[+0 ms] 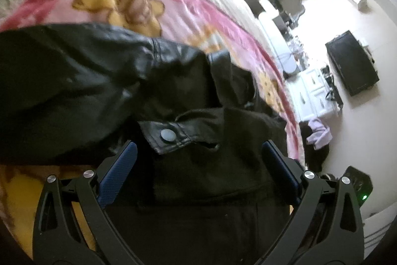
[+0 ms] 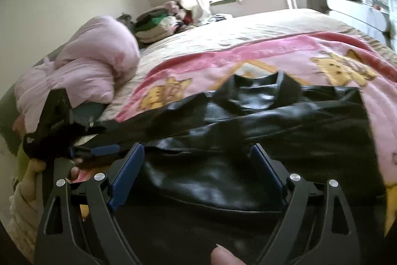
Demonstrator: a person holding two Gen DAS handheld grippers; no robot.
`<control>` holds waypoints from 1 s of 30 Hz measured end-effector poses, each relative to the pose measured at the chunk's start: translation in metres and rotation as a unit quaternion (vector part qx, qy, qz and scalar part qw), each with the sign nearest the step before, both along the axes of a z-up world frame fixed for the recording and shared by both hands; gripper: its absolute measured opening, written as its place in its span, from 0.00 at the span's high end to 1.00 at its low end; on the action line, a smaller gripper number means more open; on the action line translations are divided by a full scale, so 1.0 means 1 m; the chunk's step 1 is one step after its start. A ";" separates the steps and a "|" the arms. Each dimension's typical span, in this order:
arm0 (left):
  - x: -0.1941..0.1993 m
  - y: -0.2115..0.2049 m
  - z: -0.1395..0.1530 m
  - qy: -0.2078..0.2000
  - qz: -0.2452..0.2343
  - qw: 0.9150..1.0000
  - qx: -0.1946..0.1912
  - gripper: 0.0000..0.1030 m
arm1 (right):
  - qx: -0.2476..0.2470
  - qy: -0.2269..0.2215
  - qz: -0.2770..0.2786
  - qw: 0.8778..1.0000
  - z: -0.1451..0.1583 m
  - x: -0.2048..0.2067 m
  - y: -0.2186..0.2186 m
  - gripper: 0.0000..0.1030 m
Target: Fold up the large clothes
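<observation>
While some pale lettering runs along the red border of the pink blanket [image 2: 260,58] in the upper middle of the right wrist view, it is too blurred to read, and no other writing can be made out.

Both tools point downward at the bed. A fingertip [image 2: 224,256] of the person shows at the bottom centre of the right wrist view, behind the right tool [image 2: 197,153]. That tool's blue pads [image 2: 129,173] stand wide apart over the black leather jacket [image 2: 248,121], with nothing pressed between them. At the left edge of the same view the left tool [image 2: 99,149] reaches in, part of a hand [image 2: 74,169] beneath it; from here I cannot tell how its pads stand.

From the left wrist view the left tool [image 1: 198,155] is also spread wide, its blue pads [image 1: 116,178] on either side of the dark cloth but not squeezing it. A leather tab with a round snap button [image 1: 168,134] lies just ahead of the pads, in the lower middle of the frame.

The jacket lies spread across the blanket on the bed, collar [image 2: 258,88] toward the upper middle of the right wrist view. A bundled pink duvet [image 2: 84,63] sits at the left of that view.
</observation>
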State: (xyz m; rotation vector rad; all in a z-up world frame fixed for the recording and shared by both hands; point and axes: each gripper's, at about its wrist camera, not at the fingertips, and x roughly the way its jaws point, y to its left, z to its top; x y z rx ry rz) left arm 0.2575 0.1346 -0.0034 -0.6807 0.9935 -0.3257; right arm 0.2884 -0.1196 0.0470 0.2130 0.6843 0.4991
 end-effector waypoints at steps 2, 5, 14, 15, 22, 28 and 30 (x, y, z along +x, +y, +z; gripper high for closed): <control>0.006 -0.008 -0.008 0.013 -0.005 1.000 0.012 0.09 | -0.003 -0.001 -0.014 1.000 0.000 0.002 -0.011 0.16; 0.016 -0.020 -0.022 0.033 -0.011 0.999 0.030 0.10 | -0.010 -0.003 -0.037 0.999 0.001 0.003 -0.034 0.16; 0.014 -0.032 -0.012 0.000 -0.019 1.000 -0.017 0.93 | -0.054 -0.008 -0.116 0.992 -0.003 -0.009 -0.110 0.16; 0.010 -0.034 -0.004 -0.012 -0.026 0.999 -0.026 0.97 | -0.057 -0.007 -0.123 0.991 -0.003 -0.008 -0.115 0.16; -0.022 -0.064 0.100 -0.157 -0.065 0.985 0.025 0.98 | -0.057 0.006 -0.186 0.981 0.000 0.019 -0.159 0.17; -0.016 -0.075 0.131 -0.217 -0.061 0.969 0.102 0.98 | -0.054 0.026 -0.217 0.974 -0.003 0.065 -0.167 0.22; -0.006 -0.068 0.113 -0.201 -0.052 0.970 0.125 0.98 | -0.070 0.036 -0.229 0.970 -0.009 0.079 -0.164 0.26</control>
